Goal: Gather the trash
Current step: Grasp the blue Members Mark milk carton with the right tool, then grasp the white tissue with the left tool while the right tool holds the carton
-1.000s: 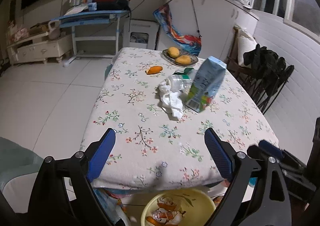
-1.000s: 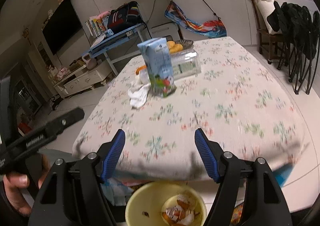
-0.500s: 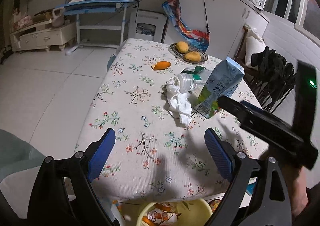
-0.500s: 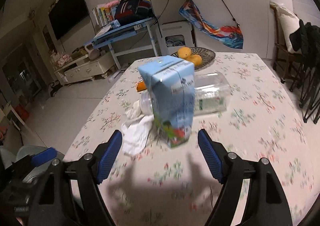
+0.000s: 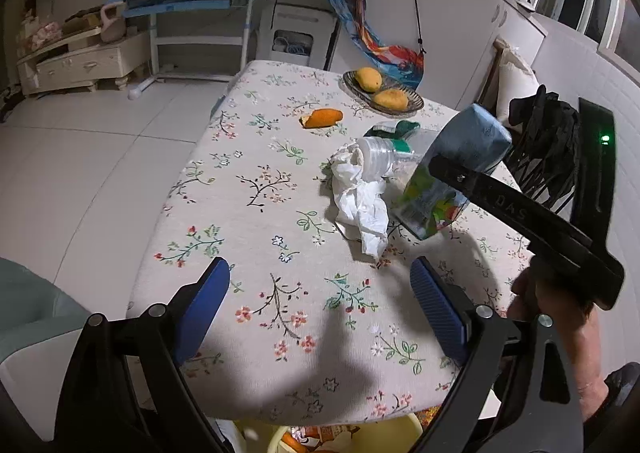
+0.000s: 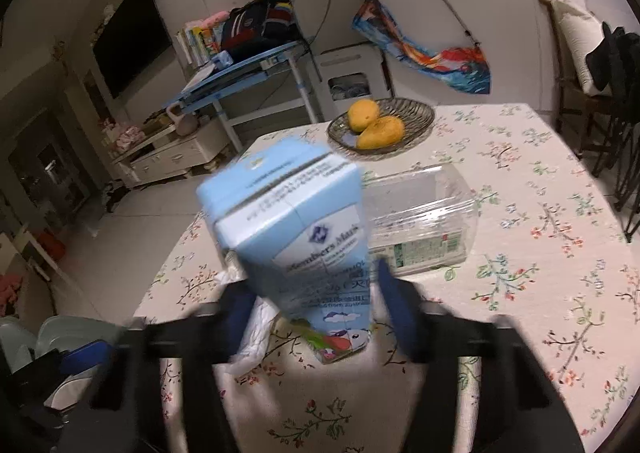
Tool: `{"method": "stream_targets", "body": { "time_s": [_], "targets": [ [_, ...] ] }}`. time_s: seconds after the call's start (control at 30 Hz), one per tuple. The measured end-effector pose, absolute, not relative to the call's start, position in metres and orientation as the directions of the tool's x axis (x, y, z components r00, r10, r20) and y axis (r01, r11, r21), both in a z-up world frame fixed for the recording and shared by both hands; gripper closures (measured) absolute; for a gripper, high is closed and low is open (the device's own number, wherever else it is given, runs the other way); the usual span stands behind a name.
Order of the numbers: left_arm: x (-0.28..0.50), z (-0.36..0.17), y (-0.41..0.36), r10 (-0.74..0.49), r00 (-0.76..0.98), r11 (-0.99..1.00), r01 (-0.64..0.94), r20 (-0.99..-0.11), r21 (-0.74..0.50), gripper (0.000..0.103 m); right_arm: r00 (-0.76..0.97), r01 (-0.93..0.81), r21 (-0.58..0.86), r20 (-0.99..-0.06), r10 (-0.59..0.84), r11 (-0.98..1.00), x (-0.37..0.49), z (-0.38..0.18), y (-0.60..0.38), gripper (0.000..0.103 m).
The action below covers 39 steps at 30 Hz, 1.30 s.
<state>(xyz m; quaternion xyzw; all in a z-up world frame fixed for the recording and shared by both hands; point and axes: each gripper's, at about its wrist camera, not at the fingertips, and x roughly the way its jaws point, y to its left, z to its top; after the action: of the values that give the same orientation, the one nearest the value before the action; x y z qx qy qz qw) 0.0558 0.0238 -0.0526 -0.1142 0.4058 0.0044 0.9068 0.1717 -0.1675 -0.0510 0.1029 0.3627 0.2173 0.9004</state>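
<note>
The right hand-held gripper (image 6: 316, 305) has come forward across the bench (image 6: 540, 253) from its near edge, and its jaws have just been closing around the lower half of the blue carton (image 6: 296, 237), which now tilts on the cloth between the crumpled tissue (image 5: 360, 201) and the clear bottle (image 6: 424, 221); through the blur the pads look pressed to its sides. That probably means the carton is the first piece secured, with lifting it toward the yellow bin (image 5: 344, 439) below the near edge the next step. The left hand-held gripper (image 5: 320, 313) hangs wide open and empty over the near cloth.
</note>
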Motion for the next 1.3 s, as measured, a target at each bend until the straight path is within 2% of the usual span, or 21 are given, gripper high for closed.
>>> {"method": "stream_targets", "body": {
  "time_s": [0.27,0.5,0.57,0.63,0.7,0.83,1.17,1.3],
  "targets": [
    [0.085,-0.061,0.016,-0.080,0.659,0.976,-0.102,-0.748,-0.194,0.015,0.650,-0.340,0.341,-0.588,0.482,0.876,0.152,-0.040,-0.185,0.062],
    [0.129,-0.072,-0.008,-0.064,0.632,0.990,-0.059,-0.772,-0.131,0.015,0.649,-0.312,0.362,-0.594,0.475,0.879,0.142,-0.037,-0.210,0.062],
    [0.138,-0.076,-0.012,-0.071,0.623,0.991,-0.045,-0.779,-0.126,0.025,0.651,-0.310,0.364,-0.592,0.475,0.878,0.141,-0.035,-0.214,0.062],
    [0.145,-0.080,-0.015,-0.086,0.598,0.992,-0.026,-0.797,-0.127,0.059,0.651,-0.306,0.370,-0.591,0.476,0.877,0.141,-0.035,-0.217,0.062],
    [0.149,-0.088,-0.016,-0.103,0.562,0.991,-0.009,-0.821,-0.131,0.086,0.652,-0.304,0.378,-0.587,0.480,0.875,0.142,-0.034,-0.218,0.062],
    [0.137,-0.085,-0.012,-0.110,0.565,0.992,0.009,-0.817,-0.128,0.094,0.653,-0.314,0.388,-0.574,0.494,0.866,0.140,-0.030,-0.216,0.062],
    [0.066,-0.057,0.028,-0.136,0.594,0.984,-0.009,-0.793,-0.176,0.095,0.651,-0.326,0.403,-0.561,0.512,0.855,0.120,-0.027,-0.217,0.062],
    [0.049,-0.062,0.038,-0.123,0.563,0.986,-0.027,-0.817,-0.167,0.095,0.651,-0.316,0.405,-0.565,0.507,0.858,0.110,-0.028,-0.218,0.062]
  ]
}}
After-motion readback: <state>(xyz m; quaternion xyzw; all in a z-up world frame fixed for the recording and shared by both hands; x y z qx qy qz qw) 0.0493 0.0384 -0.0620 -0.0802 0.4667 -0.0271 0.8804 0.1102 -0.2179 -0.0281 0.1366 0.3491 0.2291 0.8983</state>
